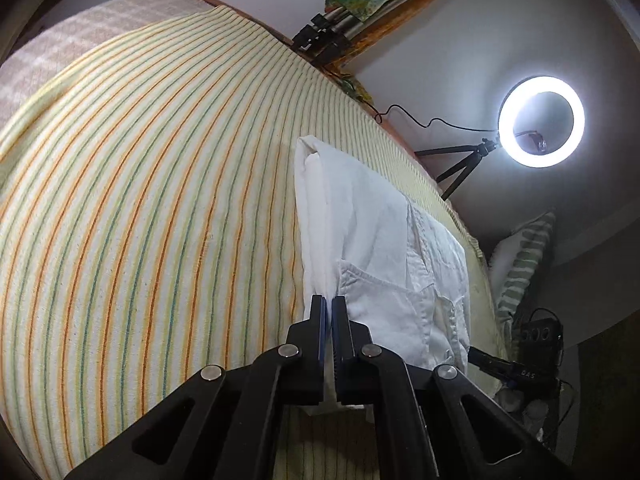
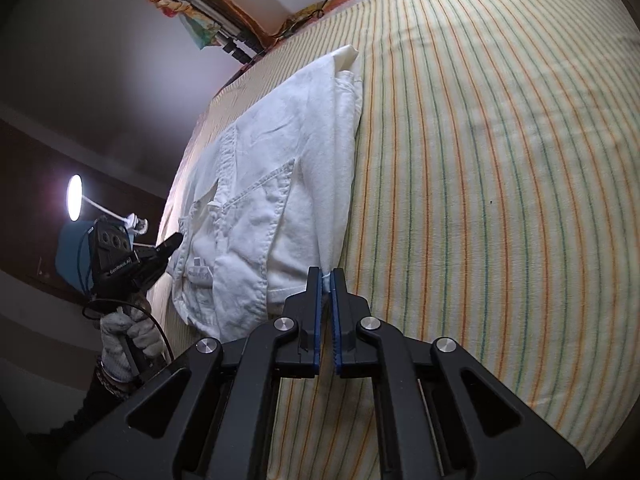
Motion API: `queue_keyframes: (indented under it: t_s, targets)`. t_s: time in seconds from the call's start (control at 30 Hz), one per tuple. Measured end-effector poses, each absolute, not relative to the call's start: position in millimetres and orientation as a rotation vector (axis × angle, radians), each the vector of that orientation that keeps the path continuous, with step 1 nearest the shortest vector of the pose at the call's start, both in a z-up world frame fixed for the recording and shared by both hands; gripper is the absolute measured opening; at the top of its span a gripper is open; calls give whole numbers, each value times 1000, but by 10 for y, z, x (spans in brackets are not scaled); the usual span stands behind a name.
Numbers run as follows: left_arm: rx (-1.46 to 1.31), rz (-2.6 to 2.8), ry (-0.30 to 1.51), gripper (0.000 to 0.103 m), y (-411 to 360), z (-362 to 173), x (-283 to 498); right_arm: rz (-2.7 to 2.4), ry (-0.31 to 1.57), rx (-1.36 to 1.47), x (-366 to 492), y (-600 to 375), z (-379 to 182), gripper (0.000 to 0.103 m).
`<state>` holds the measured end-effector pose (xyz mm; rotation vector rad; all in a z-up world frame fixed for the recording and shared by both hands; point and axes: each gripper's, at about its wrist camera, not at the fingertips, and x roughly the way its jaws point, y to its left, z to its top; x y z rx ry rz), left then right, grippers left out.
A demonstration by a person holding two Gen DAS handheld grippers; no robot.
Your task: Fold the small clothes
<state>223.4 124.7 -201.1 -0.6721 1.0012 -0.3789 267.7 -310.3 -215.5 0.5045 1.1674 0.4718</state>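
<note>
A small white garment with stitched pockets lies partly folded on the striped bed sheet. My left gripper is shut on its near edge. In the right wrist view the same white garment lies lengthwise, and my right gripper is shut on its folded edge at the near corner. The left gripper also shows at the far left of that view, held in a gloved hand at the garment's other side.
The striped sheet covers the bed widely. A lit ring light on a tripod stands beyond the bed edge. A striped pillow lies at the right. A wooden shelf with clutter hangs on the wall.
</note>
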Motion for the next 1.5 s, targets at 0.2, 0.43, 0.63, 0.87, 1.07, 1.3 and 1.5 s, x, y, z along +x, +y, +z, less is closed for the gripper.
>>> queue_keyframes:
  t_s: [0.2, 0.43, 0.63, 0.87, 1.07, 1.3, 1.5]
  targets:
    - [-657, -361, 972, 34, 1370, -1859, 2186, 541, 1109, 510, 2621, -3235, -1896, 47]
    - [-734, -374, 1009, 50, 1285, -1975, 2407, 516, 1096, 618, 2909, -3241, -2069, 61]
    - [-753, -412, 1029, 48, 1182, -2079, 2488, 579, 1101, 696, 3002, -3156, -2256, 56]
    - [-723, -395, 1048, 27, 1082, -2082, 2555, 591, 1123, 715, 3026, -3043, -2355, 27]
    - [-612, -369, 984, 12, 918, -1848, 2482, 549, 1097, 569, 2989, -2882, -2143, 11]
    - [-505, -408, 924, 9, 708, -1473, 2447, 533, 1043, 429, 2970, -2763, -1804, 8]
    - [-472, -465, 902, 9, 392, -1270, 2514, 506, 985, 338, 2897, -2884, -1506, 7]
